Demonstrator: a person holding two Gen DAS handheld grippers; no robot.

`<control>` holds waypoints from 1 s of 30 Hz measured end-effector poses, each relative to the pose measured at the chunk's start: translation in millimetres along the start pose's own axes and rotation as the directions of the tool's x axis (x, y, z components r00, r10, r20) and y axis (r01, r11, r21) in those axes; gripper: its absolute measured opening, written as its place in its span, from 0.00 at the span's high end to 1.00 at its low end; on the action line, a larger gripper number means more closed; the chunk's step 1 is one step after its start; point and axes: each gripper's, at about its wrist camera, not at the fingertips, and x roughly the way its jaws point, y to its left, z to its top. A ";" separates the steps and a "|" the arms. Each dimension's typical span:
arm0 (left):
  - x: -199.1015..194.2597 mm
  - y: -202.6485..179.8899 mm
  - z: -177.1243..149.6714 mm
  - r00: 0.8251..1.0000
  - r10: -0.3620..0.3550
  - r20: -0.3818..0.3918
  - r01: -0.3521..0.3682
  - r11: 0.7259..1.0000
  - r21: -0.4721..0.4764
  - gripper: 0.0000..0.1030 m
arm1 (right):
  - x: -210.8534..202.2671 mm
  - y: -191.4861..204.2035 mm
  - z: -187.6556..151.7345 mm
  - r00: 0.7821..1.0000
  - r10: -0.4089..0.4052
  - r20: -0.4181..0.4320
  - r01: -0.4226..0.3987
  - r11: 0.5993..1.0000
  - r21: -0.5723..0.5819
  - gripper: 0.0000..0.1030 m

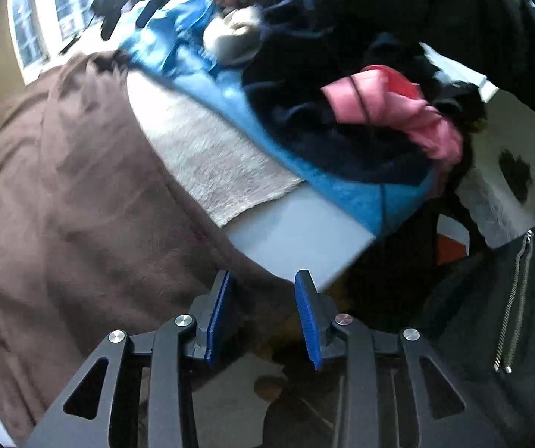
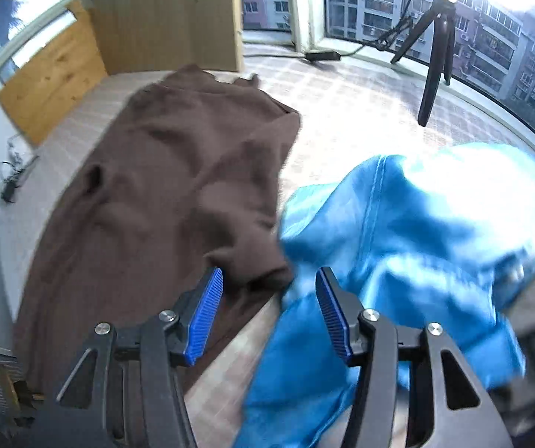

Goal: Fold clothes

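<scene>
Two tools, left tool [image 1: 263, 313] and right tool [image 2: 269, 313], gape empty; brown sweater [image 2: 178, 171] beside satin blue garment [image 2: 398, 246]: soft, limp; blue likely slippery, pinch hems.

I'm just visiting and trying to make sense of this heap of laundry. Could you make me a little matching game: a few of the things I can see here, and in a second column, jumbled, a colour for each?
Things:
1. Large garment spread flat
2. Shiny satin garment
3. Crumpled small item on the pile
4. Ribbed pads on the fingers

Colours:
A. Pink
B. Dark blue
C. Brown
D. Bright sky blue

Pairs: 1-C, 2-D, 3-A, 4-B
</scene>
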 end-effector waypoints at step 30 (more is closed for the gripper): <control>-88.7 133.5 -77.3 0.964 0.104 0.244 0.053 0.825 -0.562 0.96 | 82.7 186.7 82.6 0.988 -0.063 -0.138 0.016 0.949 -0.316 0.85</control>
